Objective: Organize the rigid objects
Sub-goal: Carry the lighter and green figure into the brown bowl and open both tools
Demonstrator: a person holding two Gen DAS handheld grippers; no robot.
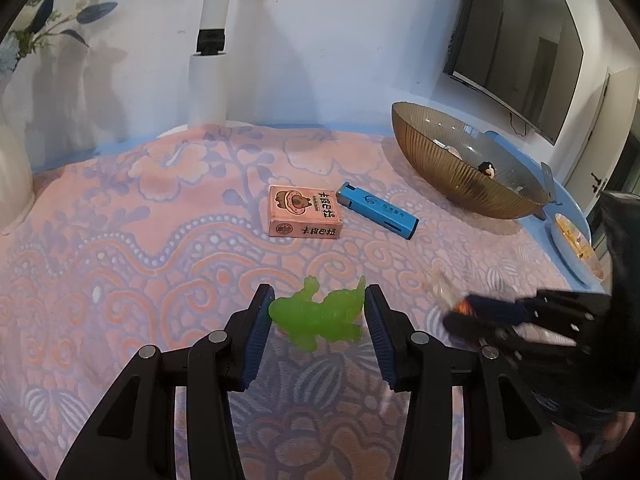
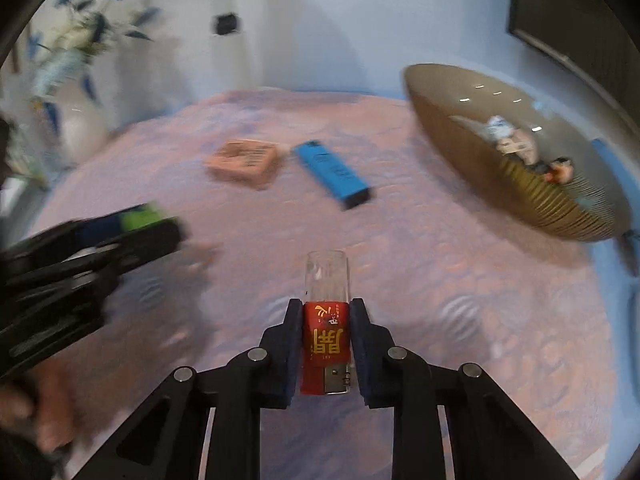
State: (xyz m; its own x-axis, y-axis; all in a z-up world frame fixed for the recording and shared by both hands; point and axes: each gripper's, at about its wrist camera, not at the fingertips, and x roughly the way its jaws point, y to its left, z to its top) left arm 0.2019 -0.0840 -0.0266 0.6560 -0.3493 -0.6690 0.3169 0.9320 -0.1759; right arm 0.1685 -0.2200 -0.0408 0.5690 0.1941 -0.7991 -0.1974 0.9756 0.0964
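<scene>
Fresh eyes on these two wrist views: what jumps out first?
The glowing green toy figure sits between the left gripper fingers, low centre of the left wrist view. In the right wrist view, the right gripper is clamped on a red lighter with a clear end. Behind them on the pink patterned cloth lie a pink card box and a blue lighter, with a ribbed amber bowl holding small items at right.

left hand-held gripper [image 1: 316,316]: jaws apart | right hand-held gripper [image 2: 326,320]: clamped, level
</scene>
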